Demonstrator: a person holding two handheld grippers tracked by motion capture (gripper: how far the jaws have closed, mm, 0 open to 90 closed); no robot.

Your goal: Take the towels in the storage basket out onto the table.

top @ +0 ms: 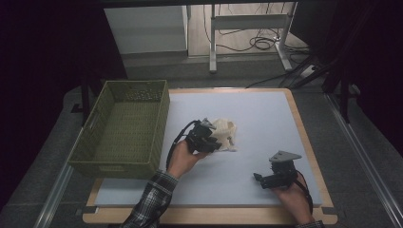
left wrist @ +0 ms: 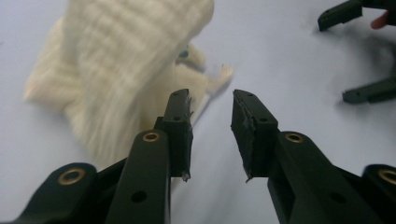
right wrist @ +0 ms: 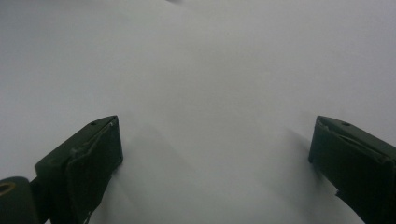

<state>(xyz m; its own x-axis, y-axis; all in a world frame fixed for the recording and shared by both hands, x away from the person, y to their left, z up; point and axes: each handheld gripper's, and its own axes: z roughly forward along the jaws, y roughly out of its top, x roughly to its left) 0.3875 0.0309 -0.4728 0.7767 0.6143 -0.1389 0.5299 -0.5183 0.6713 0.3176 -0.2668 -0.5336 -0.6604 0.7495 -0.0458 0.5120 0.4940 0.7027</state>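
Observation:
A cream knitted soft toy (top: 226, 132) lies on the white table top (top: 259, 118) near its middle. In the left gripper view the soft toy (left wrist: 116, 70) is blurred and spreads up and to the left beyond the left jaw. My left gripper (top: 212, 142) is right at the toy's near-left side. Its jaws (left wrist: 211, 119) stand a narrow gap apart with bare table between them, so it is open. My right gripper (top: 260, 179) rests low near the front right, jaws wide apart over bare table (right wrist: 215, 144), open. The right gripper (left wrist: 334, 58) also shows beyond the left jaws.
A green woven basket (top: 164, 118) with nothing inside stands on the left part of the table, its right wall close to my left hand. The wooden table edge (top: 304, 137) runs along the right. Desk legs and cables lie on the floor beyond.

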